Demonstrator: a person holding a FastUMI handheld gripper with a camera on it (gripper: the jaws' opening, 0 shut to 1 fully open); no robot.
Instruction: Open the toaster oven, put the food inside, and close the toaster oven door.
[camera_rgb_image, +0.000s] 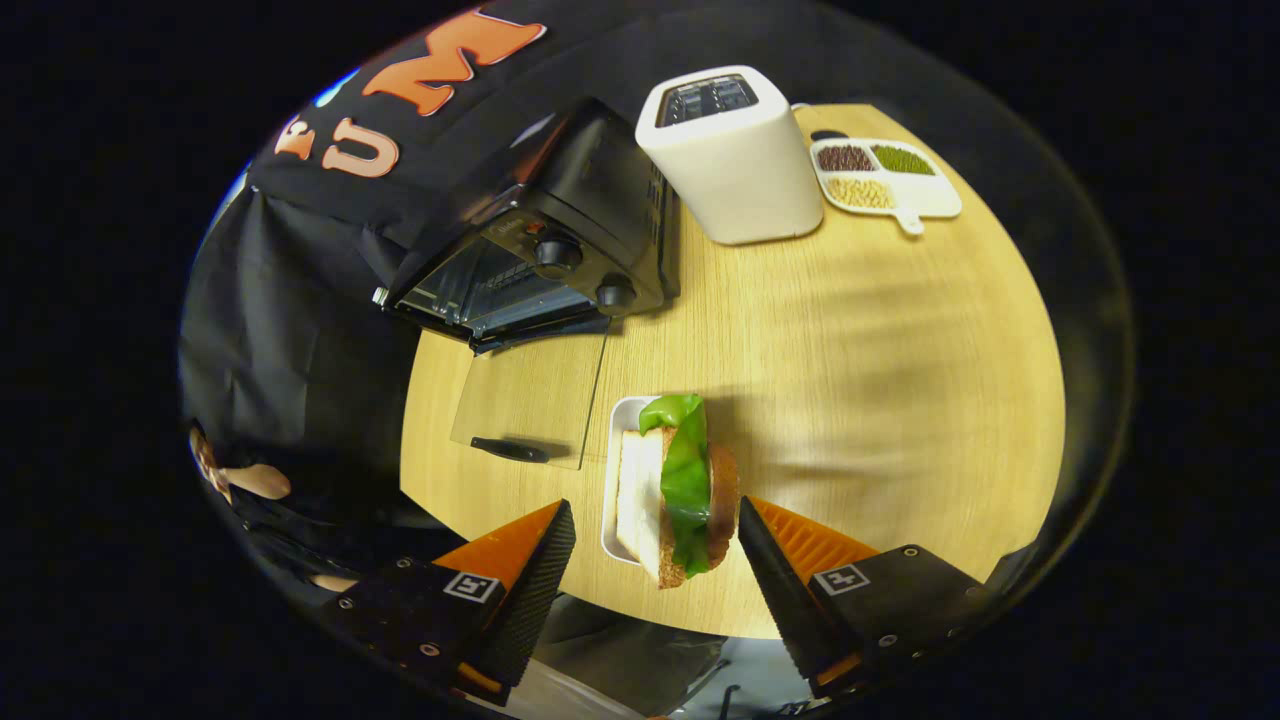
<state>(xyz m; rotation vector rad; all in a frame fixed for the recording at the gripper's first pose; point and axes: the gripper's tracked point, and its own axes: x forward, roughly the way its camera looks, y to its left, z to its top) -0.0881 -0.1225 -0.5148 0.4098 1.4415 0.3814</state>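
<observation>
A sandwich (675, 490) of white bread, green lettuce and a brown crust stands on edge on a small white tray (612, 470) near the wooden table's front edge. My gripper (655, 508) is open, with the sandwich between its fingers. One fingertip (750, 520) is right beside the brown crust, while the other fingertip (560, 525) stays a gap away from the white bread. Beyond the tray stands the black toaster oven (560, 230). Its glass door (530, 400) is folded down flat over the table, with the black handle (510, 450) nearest my fingers.
A white pop-up toaster (735, 160) stands beside the oven. Behind it lies a white divided dish (930, 195) with three kinds of beans. The round wooden table (880, 380) drops off just under my fingers. Black cloth hangs behind the oven.
</observation>
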